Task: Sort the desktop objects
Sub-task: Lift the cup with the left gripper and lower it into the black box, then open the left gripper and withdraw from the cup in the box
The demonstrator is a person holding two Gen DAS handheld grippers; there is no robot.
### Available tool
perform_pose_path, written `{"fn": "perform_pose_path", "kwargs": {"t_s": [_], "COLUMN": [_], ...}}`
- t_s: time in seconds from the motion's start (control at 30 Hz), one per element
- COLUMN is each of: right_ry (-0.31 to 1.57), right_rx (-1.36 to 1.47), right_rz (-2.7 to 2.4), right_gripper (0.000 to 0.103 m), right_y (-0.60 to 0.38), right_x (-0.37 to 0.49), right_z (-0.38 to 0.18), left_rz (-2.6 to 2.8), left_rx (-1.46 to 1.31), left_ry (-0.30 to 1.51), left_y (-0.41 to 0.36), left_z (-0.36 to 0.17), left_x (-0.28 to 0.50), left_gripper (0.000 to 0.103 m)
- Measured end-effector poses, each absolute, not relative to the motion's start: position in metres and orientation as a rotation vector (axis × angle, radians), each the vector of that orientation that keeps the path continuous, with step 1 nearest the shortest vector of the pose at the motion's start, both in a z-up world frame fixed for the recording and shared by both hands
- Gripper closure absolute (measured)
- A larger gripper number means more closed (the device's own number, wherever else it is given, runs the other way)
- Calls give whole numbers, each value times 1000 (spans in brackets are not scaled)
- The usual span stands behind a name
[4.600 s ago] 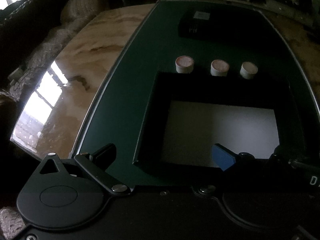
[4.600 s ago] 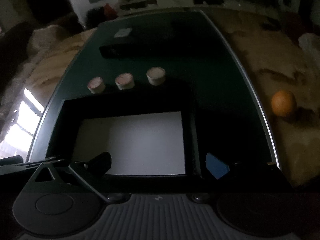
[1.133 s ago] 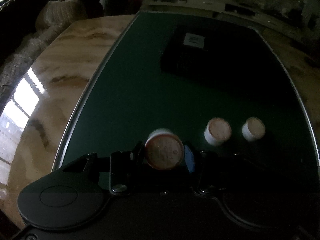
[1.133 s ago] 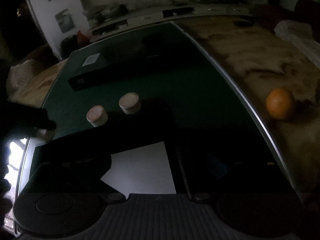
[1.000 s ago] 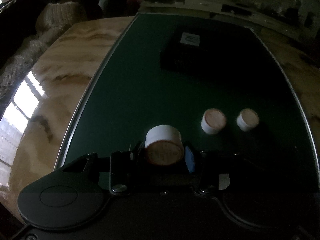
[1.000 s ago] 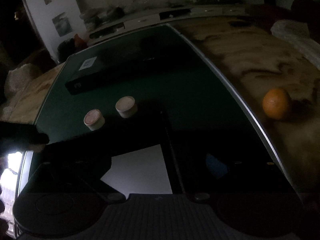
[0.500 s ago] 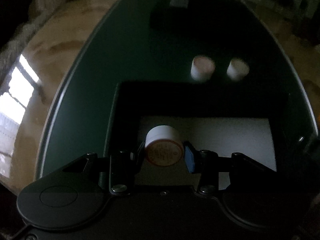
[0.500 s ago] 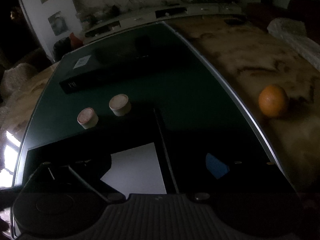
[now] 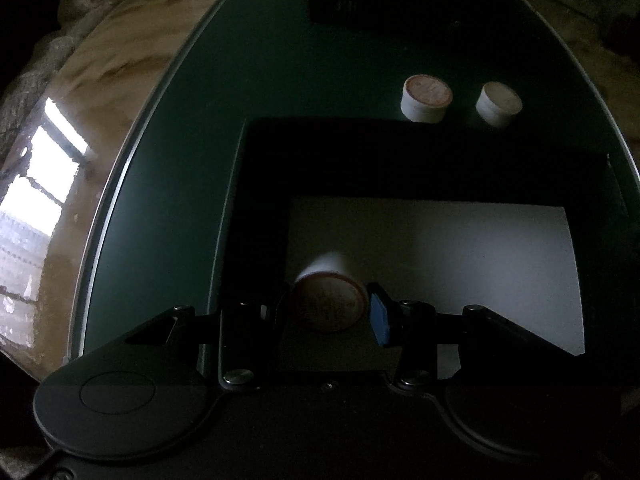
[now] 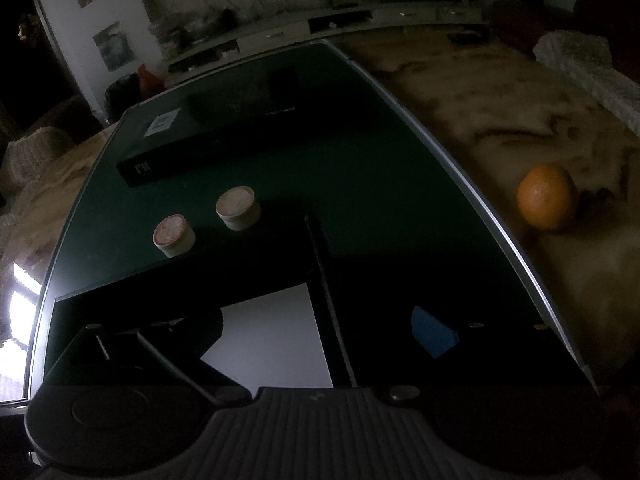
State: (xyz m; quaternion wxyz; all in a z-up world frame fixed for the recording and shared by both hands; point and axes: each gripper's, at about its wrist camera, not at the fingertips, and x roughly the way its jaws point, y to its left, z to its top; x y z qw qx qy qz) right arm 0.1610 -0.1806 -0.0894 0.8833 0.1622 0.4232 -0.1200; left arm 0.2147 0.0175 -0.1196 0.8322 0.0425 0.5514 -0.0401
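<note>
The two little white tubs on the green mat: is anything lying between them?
No. Only bare green mat separates the tubs, seen in both views.

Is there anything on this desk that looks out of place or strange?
Yes, the orange. It lies alone on the bare marble tabletop, outside the green mat, far from the two white jars and the black box.

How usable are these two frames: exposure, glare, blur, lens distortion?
Left wrist view: underexposed; blown-out window glare on the marble table; the small jar in the left gripper is motion-smeared; the mat edge bows from fisheye. Right wrist view: darker still, the black box walls lose detail, the orange is soft, and the right gripper is barely readable.
</note>
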Motion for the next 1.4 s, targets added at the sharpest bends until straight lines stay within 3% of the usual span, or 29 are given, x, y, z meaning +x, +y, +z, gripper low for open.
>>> {"fn": "perform_pose_path", "kwargs": {"t_s": [0.83,0.93,1.0,1.03,1.33,1.4], "right_ry": [879,875,867,864,800,792], "right_rx": [323,318,317,316,260,218], "right_rz": [-250,-247,-244,-242,-141,-105], "right_gripper": [0,0,0,0,0,0], "right_y": [-182,-182,-183,-183,-172,-166], "right_x": [162,162,161,161,171,181], "right_z": [-92,-92,-91,-90,-65,-58], "left_rz": [-95,-118,-126,-121,-104,-102], "left_rx": [133,86,57,51,5,-13], "left_ry": [1167,1157,1139,1128,1121,1119], "left_y": [7,11,13,15,21,23], "left_z": [-123,-120,-117,-115,-106,-104], "left_x": [206,205,201,199,174,170], "left_gripper": [64,53,28,25,25,19]}}
